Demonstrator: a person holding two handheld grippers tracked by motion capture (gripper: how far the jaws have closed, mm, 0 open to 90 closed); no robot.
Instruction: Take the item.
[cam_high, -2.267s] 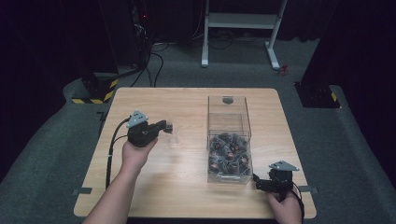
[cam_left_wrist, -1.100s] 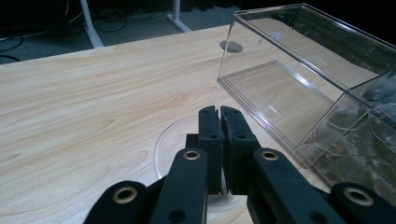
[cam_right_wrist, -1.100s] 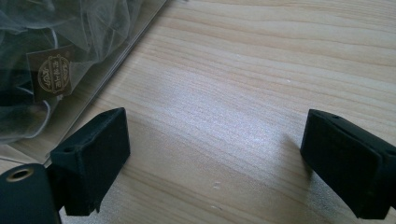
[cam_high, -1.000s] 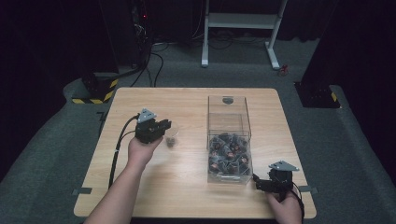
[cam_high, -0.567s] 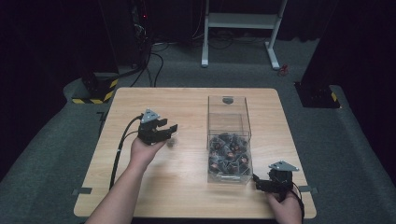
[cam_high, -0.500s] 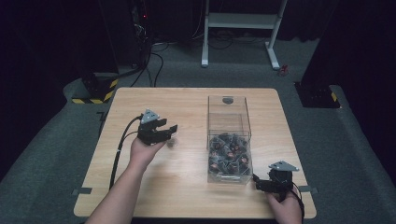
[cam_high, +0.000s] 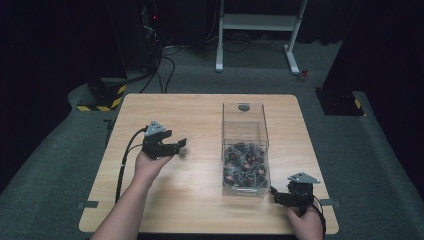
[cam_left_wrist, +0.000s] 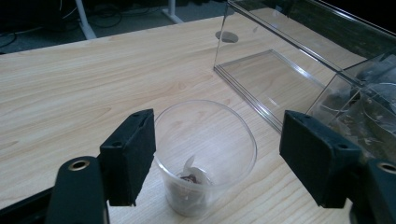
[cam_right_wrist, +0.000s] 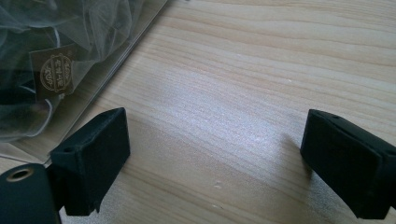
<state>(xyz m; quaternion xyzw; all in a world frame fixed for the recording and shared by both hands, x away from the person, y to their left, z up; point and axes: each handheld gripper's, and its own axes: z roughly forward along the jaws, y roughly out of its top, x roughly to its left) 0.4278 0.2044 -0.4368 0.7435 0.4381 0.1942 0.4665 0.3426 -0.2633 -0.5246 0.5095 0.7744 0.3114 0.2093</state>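
Left gripper (cam_left_wrist: 212, 163) jaws just opened wide, clear cup (cam_left_wrist: 205, 156) between them, pads off its wall; cup stands on bench (cam_high: 200, 190), left-centre in high view, one wrapped piece inside. Back straight off; don't clip rim. Right gripper (cam_right_wrist: 215, 163) wide open, empty, beside clear box (cam_high: 245, 150). Box contents blurred; cup barely visible from above.

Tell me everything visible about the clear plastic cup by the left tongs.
The clear plastic cup is a small, thin-walled, see-through tumbler, upright on the light wooden table, its round rim open upward. At its bottom lies one small wrapped item, dark with a pale wrapper. It stands between the jaws of the left tongs, which have just been opening; one pad looks close to or against the wall, the other stands clear. The transparent box is beside it, apart.
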